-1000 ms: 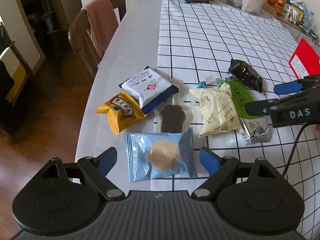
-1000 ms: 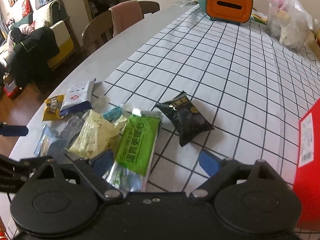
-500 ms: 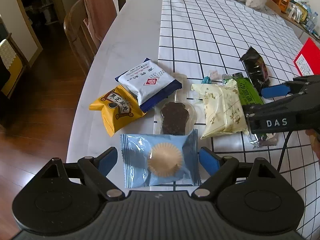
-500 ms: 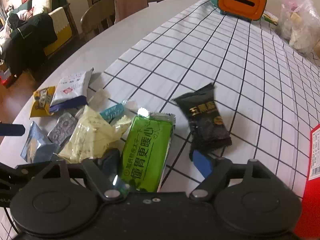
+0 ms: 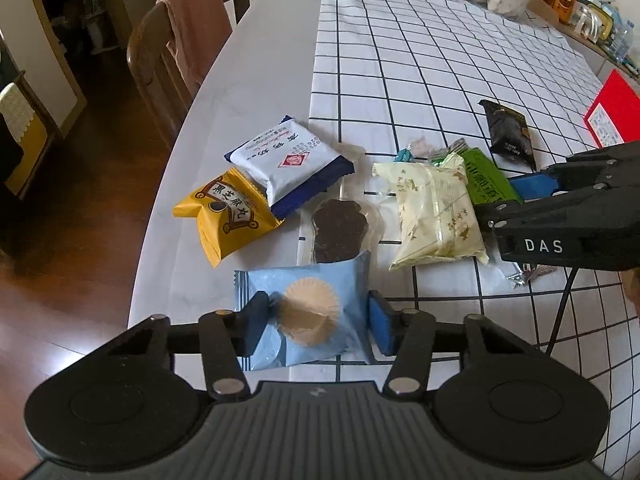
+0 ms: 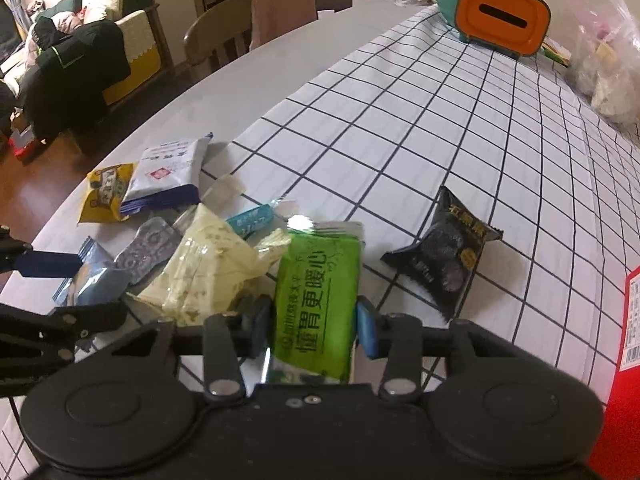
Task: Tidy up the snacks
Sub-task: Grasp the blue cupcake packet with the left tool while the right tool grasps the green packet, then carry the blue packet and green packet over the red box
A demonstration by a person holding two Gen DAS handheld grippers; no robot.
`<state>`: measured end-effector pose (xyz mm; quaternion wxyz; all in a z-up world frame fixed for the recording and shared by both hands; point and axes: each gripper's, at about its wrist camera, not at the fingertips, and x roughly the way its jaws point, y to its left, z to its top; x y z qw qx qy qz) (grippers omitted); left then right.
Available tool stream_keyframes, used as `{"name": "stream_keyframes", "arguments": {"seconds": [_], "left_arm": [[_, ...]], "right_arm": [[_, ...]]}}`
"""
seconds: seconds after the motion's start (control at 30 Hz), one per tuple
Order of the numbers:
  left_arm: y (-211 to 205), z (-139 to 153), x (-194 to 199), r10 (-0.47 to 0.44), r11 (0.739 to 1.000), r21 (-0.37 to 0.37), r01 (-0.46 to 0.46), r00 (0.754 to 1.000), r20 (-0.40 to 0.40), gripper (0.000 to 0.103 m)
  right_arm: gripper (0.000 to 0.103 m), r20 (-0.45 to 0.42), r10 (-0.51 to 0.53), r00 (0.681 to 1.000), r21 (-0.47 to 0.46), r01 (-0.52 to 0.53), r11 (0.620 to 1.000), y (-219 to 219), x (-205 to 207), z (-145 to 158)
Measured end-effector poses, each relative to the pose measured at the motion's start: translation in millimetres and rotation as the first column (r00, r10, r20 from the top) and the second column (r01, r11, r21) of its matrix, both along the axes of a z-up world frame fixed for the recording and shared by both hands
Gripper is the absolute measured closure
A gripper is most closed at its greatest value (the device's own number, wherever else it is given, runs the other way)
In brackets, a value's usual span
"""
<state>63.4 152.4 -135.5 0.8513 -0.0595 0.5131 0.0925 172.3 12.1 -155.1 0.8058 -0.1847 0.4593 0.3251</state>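
Left gripper [image 5: 314,322] has just been closing and now pinches the light blue wrapper with a paper-cup cake [image 5: 304,316], down by the tabletop's [image 5: 256,92] near edge. Right gripper [image 6: 316,326] has just been closing too, and squeezes the green foil packet [image 6: 316,300]. Just beside that sits the pale yellow crinkly packet [image 6: 208,276]; the black snack pouch [image 6: 444,258] lies apart on the checked cloth [image 6: 440,120].

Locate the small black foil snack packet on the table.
In the right wrist view the small black foil snack packet lies on the checked tablecloth, just right of the green snack packet and left of the red box.
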Motion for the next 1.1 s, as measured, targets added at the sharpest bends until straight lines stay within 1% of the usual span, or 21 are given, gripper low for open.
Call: {"name": "stream_keyframes", "arguments": {"seconds": [0.07, 0.37, 0.77, 1.0, 1.1], "left_arm": [[-1, 1, -1, -0.003, 1.0, 0.006, 0.003, 1.0, 0.008, 0.056], [0, 4, -6, 0.018, 1.0, -0.003, -0.018, 1.0, 0.024, 0.059], [0, 10, -18, 0.056, 0.998, -0.039, -0.055, 0.998, 0.031, 0.059], [-17, 22, -21, 0.063, 0.997, -0.043, -0.062, 0.998, 0.018, 0.059], [-30, 31, -21, 0.056, 0.998, -0.044, -0.054, 0.998, 0.025, 0.059]], "right_arm": [[0.061, 0.0, -0.001, 1.0, 0.004, 0.001, 1.0, -2, -1, 1], [0.061, -0.017, -0.021, 1.0, 0.051, 0.021, 0.998, -21, -10, 13], [0.061, -0.048, -0.033, 0.998, 0.125, 0.039, 0.991, -63, -33, 40], [0.061, -0.06, -0.052, 0.997, 0.166, 0.061, 0.984, -92, -41, 56], [0.061, -0.056, -0.057, 0.997, 0.181, 0.066, 0.981, -107, -43, 64]]}}
